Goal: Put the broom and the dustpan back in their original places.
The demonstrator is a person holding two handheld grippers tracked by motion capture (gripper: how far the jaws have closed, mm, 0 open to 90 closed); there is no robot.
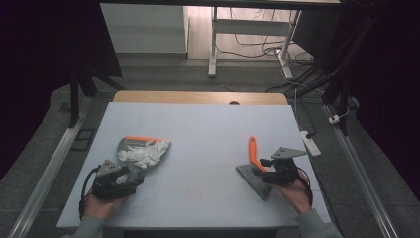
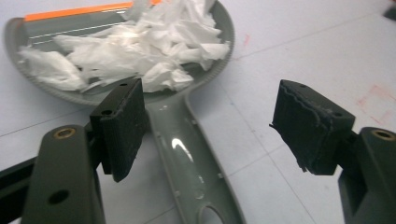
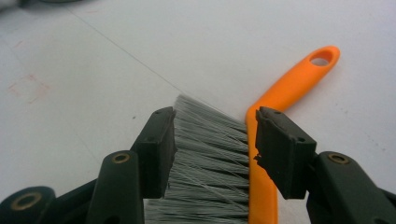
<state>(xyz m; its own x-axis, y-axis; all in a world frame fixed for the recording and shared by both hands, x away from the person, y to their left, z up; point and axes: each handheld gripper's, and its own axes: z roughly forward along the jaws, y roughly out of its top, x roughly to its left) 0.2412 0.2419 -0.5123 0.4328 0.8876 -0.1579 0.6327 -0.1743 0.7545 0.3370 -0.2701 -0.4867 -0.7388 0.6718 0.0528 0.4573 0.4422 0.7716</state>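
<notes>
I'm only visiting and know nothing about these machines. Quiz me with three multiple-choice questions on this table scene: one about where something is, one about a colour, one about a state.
1. Where does the crumpled white paper lie?
A. in the grey dustpan
B. on the floor
C. under the brush

2. What colour is the brush handle?
A. blue
B. orange
C. black

3. How does the left gripper stand at the dustpan's handle?
A. clamped tight on it
B. open, one jaw on either side of it
C. far away from it

Answers:
1 A: the left gripper view shows the paper heaped in the pan's bowl.
2 B: the right gripper view shows an orange handle beside grey bristles.
3 B: the left gripper view shows clear gaps between both pads and the handle.
</notes>
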